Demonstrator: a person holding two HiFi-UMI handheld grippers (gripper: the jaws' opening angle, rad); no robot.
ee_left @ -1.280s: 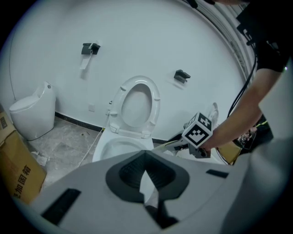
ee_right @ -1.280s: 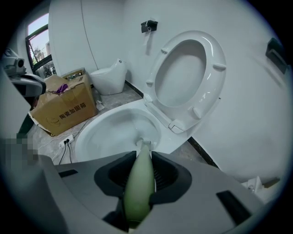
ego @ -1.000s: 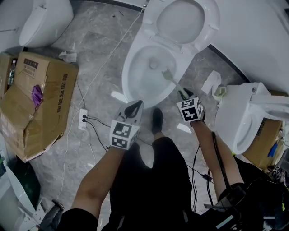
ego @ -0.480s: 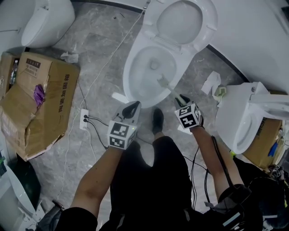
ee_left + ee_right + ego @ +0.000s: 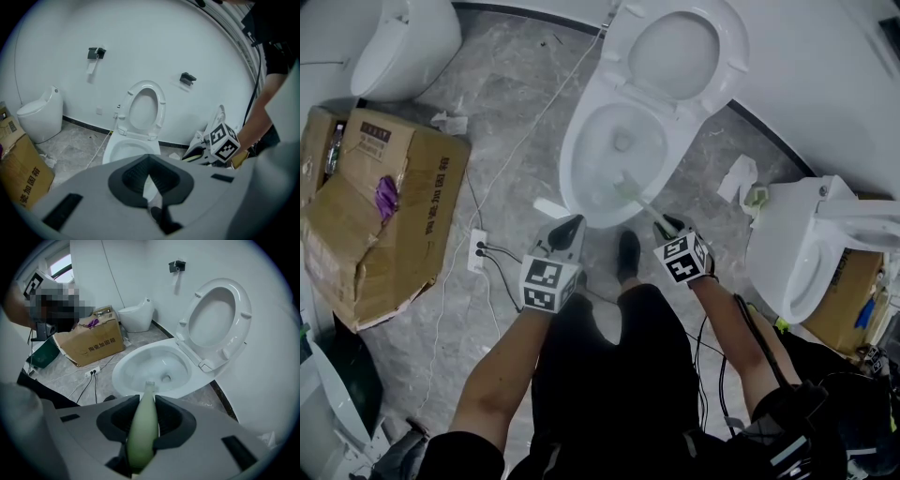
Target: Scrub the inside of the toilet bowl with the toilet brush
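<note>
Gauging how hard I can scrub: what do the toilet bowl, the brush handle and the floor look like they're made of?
Toilet bowl: glazed white ceramic by its look, glossy with soft reflections.
Toilet brush handle: pale green, smooth and matte, probably plastic or rubbery silicone; the look leaves that open.
Floor: grey veined stone or stone-look tile, with a slight sheen.

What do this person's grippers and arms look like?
Both the left gripper and right gripper are light grey with black jaw pads; each carries a white cube of black square markers. Clothes are black, forearms uncovered; a black cable runs along the right one.
</note>
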